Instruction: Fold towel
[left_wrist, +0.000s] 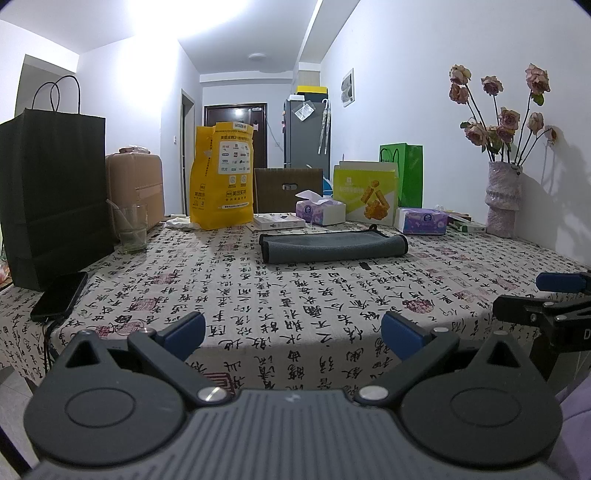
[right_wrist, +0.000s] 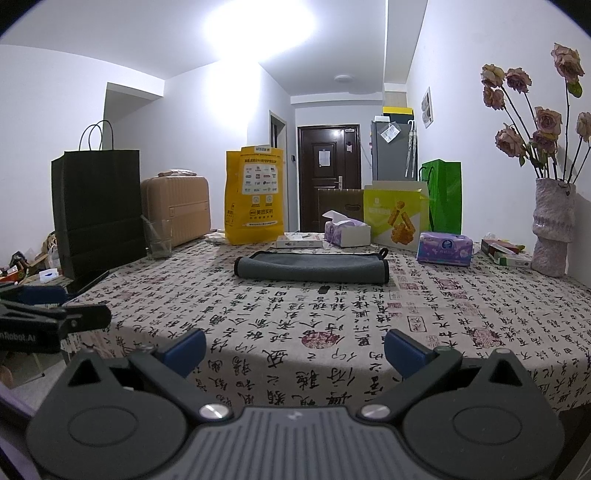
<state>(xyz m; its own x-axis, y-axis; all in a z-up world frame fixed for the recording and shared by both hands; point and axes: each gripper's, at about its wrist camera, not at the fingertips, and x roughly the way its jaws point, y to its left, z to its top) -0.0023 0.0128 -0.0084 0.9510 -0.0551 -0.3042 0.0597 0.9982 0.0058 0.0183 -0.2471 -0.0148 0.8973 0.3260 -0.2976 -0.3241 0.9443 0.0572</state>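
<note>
A white-walled room with a dark door at the far end holds a desk (left_wrist: 258, 295) covered by a cloth printed with black calligraphy. Along its far edge stand a black paper bag (left_wrist: 55, 192), a drinking glass (left_wrist: 131, 229), a yellow bag (left_wrist: 221, 177), two tissue packs, a green snack box (left_wrist: 365, 195) and a vase of dried roses (left_wrist: 504, 199); a phone (left_wrist: 59, 295) lies beside the black bag. The grey towel (left_wrist: 332, 247), already folded into a long flat band with dark trim, lies in the middle of the desk, well away from both tools. The left gripper (left_wrist: 293, 332) hovers over the near edge, its blue-padded fingers spread wide and holding nothing. The right gripper (right_wrist: 295, 349) hangs likewise over the near edge, fingers wide apart and empty, just beside the left one.
</note>
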